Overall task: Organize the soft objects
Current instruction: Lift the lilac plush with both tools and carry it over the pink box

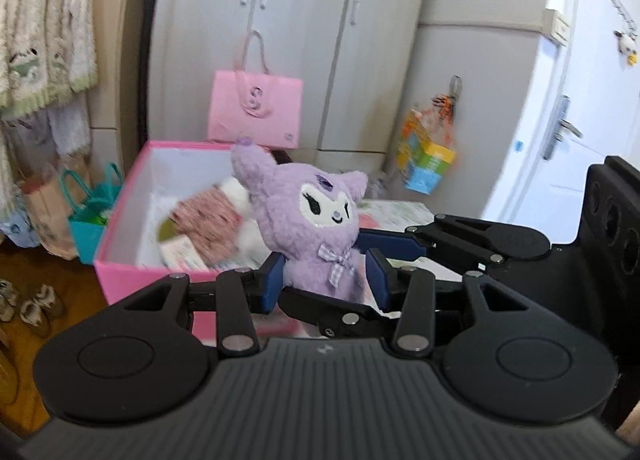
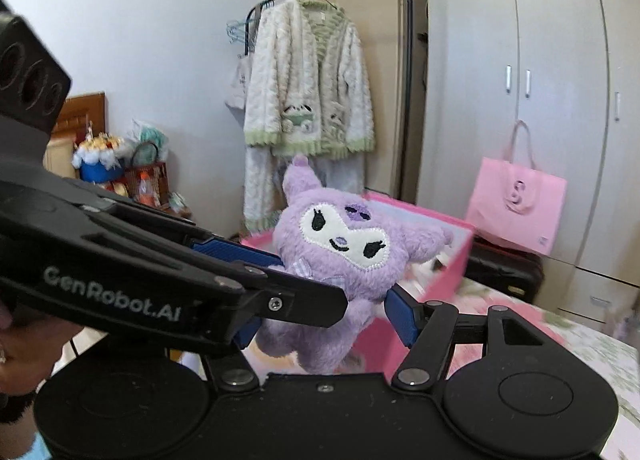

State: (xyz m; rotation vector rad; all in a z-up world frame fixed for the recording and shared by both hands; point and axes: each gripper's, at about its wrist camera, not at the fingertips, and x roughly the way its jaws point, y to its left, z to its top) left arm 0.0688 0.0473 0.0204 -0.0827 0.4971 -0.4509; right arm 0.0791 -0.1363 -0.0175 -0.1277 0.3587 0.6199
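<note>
A purple plush toy with a white face and a checked bow hangs upright in the air, in front of an open pink box. My left gripper is shut on the toy's body, one blue pad pressing on each side. The right gripper reaches in from the right of the left wrist view, and one of its fingers lies beside the toy. In the right wrist view my right gripper holds the same plush toy low on its body. The left gripper's arm hides its left pad. The pink box holds other soft toys.
A pink paper bag stands against the grey wardrobe behind the box. A clothes rail with a fluffy cardigan is at the left. A teal bag and shoes are on the wooden floor. A flowered bed lies under the box.
</note>
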